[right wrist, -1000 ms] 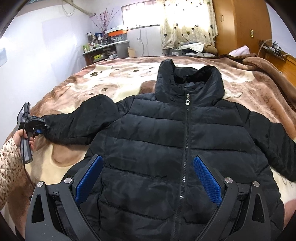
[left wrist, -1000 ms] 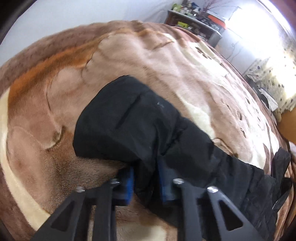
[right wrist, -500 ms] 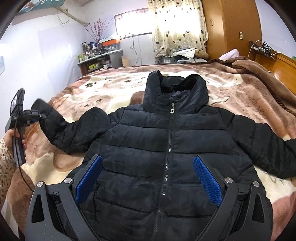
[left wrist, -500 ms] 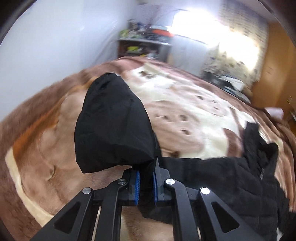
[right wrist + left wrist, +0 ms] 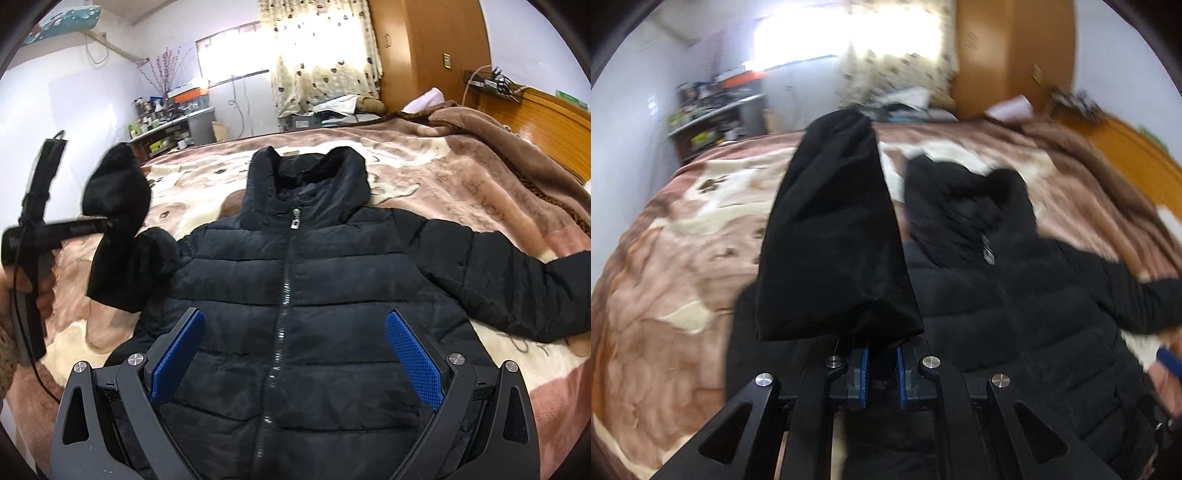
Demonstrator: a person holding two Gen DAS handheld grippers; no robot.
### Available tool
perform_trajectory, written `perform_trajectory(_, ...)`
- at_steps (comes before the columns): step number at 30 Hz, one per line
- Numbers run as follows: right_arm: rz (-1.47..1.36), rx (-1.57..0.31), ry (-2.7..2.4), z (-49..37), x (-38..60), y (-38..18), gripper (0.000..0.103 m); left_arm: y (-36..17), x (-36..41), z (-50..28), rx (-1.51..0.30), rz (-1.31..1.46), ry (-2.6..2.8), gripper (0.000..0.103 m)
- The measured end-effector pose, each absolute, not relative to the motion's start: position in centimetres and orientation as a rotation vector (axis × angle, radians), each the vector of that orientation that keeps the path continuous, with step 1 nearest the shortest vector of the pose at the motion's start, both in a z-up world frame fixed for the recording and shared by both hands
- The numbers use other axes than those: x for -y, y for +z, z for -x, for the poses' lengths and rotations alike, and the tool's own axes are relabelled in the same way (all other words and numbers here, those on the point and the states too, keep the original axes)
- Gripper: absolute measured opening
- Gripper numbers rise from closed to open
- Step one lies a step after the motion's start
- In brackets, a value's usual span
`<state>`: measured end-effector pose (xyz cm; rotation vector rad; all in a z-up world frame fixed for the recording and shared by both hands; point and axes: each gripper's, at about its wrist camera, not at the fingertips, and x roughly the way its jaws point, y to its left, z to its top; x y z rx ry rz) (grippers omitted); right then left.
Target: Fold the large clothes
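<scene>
A black puffer jacket (image 5: 295, 302) lies zipped, front up, on the bed, its collar pointing away from me. My left gripper (image 5: 882, 373) is shut on the cuff end of one sleeve (image 5: 834, 236), which stands lifted off the blanket. The right wrist view shows that same raised sleeve (image 5: 118, 221) at the left, with the left gripper (image 5: 107, 223) pinching it. Over the jacket's lower front hovers my right gripper (image 5: 293, 354), open, with nothing between its blue pads. The other sleeve (image 5: 517, 280) lies stretched out flat to the right.
A brown and cream plush blanket (image 5: 461, 177) covers the bed. A cluttered shelf (image 5: 166, 122) and a curtained window (image 5: 317, 62) stand behind the bed, a wooden wardrobe (image 5: 428, 51) at the back right. A hand (image 5: 22, 284) holds the left gripper at the left edge.
The left gripper has lifted the sleeve off the blanket and swung it up and in toward the jacket's body. The right gripper has drifted a little and stays open.
</scene>
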<state>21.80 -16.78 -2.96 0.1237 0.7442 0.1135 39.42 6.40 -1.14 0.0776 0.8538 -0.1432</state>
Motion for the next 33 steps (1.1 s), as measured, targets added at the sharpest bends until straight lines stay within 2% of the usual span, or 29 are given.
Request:
perform_trajectory(7, -0.148, -0.776, 0.077, -22.7, 19.2, -4.3, 0.098, -7.4, 0.1, -40.7, -1.011, -0.178, -0.255, 0.021)
perform_trajectory(12, -0.137, -0.806, 0.057, -23.4, 20.0, -5.4, 0.098, -10.5, 1.2, -41.2, -1.094, -0.175, -0.277, 0.028)
perform_trajectory(14, -0.133, -0.811, 0.058, -23.9, 20.0, -5.7, 0.098, -10.7, 1.0, -41.2, -1.105, -0.113, -0.333, 0.042)
perform_trajectory(15, -0.134, -0.817, 0.058, -24.1, 20.1, -5.9, 0.098, -10.5, 0.8, -41.0, -1.1, -0.085, -0.371, 0.062)
perform_trajectory(16, -0.142, -0.824, 0.065, -24.6, 20.2, -6.1, 0.098, -10.3, 0.6, -40.8, -1.099, -0.061, -0.419, 0.077)
perform_trajectory(17, -0.156, -0.834, 0.072, -25.1, 20.2, -6.4, 0.098, -9.9, 0.2, -40.3, -1.083, -0.035, -0.46, 0.079)
perform_trajectory(27, -0.308, -0.975, 0.251, -31.2, 16.8, -10.6, 0.098, -4.1, -7.9, -36.6, -0.938, 0.044, -0.339, 0.08)
perform_trajectory(30, -0.34, -0.985, 0.307, -32.5, 14.7, -11.6, 0.097, -3.2, -10.8, -36.1, -0.902, 0.076, -0.258, 0.084)
perform_trajectory(32, -0.353, -0.995, 0.328, -33.5, 13.4, -12.2, 0.094, -3.3, -12.8, -36.3, -0.903, 0.067, -0.194, 0.085)
perform_trajectory(33, -0.355, -1.002, 0.333, -33.9, 12.9, -12.5, 0.088, -3.4, -13.4, -36.4, -0.906, 0.067, -0.166, 0.085)
